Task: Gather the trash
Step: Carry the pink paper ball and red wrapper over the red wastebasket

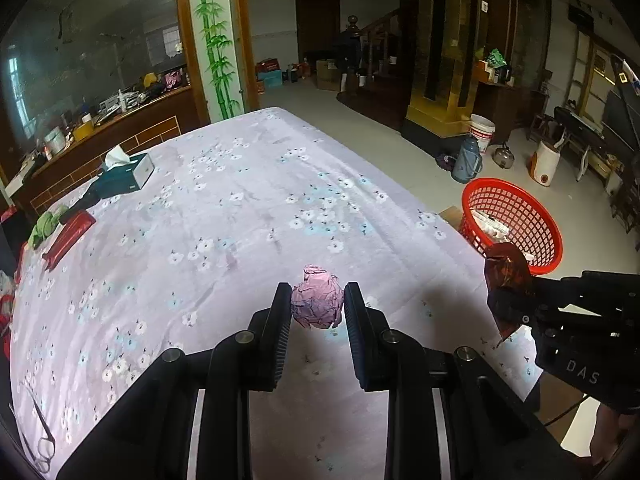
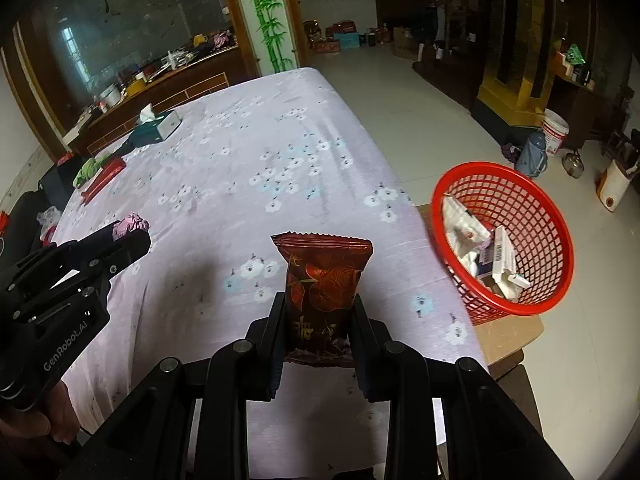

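You are holding both grippers above the near part of the bed, over the floral purple bedcover [image 1: 248, 200]. Your left gripper [image 1: 317, 308] is pinching a crumpled pink paper ball [image 1: 317, 300] between its two fingers; the ball is roundish with no clear long axis, and it is sitting at the fingertips with the jaws pressed against its sides. Your right gripper [image 2: 320, 320] is clamping a dark red snack wrapper [image 2: 322, 292] by its lower half. The wrapper is standing upright in the right wrist view, long axis running along the fingers, its crimped top edge pointing away from you toward the far end of the bed. In the left wrist view the same wrapper is showing at the right, over the bed's right edge, near the red basket [image 1: 516, 196].

The red basket is sitting just off the bed's right edge, tilted, its opening facing you and the bed. It is already holding white boxes and papers [image 2: 488, 256].

Far-left corner of the bed is carrying a teal tissue box [image 1: 124, 174]. Along the left edge a flat red packet [image 1: 68, 238] is lying beside a green cloth [image 1: 46, 224]. Glasses [image 1: 44, 440] are lying at the near-left corner.
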The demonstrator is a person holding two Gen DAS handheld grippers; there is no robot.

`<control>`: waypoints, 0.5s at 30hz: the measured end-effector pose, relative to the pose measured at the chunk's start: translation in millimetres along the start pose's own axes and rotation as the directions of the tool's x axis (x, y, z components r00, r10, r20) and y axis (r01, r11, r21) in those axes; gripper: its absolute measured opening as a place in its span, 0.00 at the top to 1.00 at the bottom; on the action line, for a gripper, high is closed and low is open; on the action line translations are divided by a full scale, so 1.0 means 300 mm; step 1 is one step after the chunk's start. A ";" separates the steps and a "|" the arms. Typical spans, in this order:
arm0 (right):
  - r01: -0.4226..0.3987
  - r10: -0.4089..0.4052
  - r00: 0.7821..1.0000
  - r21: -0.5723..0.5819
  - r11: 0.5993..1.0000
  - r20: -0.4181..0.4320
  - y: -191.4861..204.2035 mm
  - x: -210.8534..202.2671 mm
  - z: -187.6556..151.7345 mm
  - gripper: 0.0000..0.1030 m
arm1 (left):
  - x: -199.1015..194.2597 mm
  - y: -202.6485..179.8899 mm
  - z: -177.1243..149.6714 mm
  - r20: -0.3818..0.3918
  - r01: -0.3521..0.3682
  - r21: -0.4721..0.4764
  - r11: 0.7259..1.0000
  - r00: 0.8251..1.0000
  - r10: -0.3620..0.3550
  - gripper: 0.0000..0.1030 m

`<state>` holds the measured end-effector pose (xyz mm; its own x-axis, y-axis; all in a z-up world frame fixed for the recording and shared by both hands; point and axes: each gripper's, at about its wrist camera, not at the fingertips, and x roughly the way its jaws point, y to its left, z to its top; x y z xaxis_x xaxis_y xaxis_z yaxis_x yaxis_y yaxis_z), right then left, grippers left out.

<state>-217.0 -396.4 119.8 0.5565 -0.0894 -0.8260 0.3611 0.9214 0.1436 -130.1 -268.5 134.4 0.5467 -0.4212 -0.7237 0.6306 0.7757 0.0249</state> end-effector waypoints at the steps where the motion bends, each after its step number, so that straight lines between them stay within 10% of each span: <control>1: 0.000 0.000 1.000 0.002 1.000 0.001 -0.004 -0.001 0.001 0.70 | 0.001 -0.004 0.002 0.001 0.002 0.002 1.000 1.000 -0.002 0.76; 15: -0.004 0.004 1.000 0.029 1.000 0.019 -0.081 -0.016 0.009 0.70 | 0.020 -0.069 0.024 -0.004 0.001 0.035 0.999 1.000 -0.001 0.76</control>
<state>-226.4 -419.3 121.5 0.5717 -0.0929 -0.8152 0.3802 0.9105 0.1629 -135.9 -290.5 134.5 0.5437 -0.4200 -0.7266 0.6499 0.7585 0.0478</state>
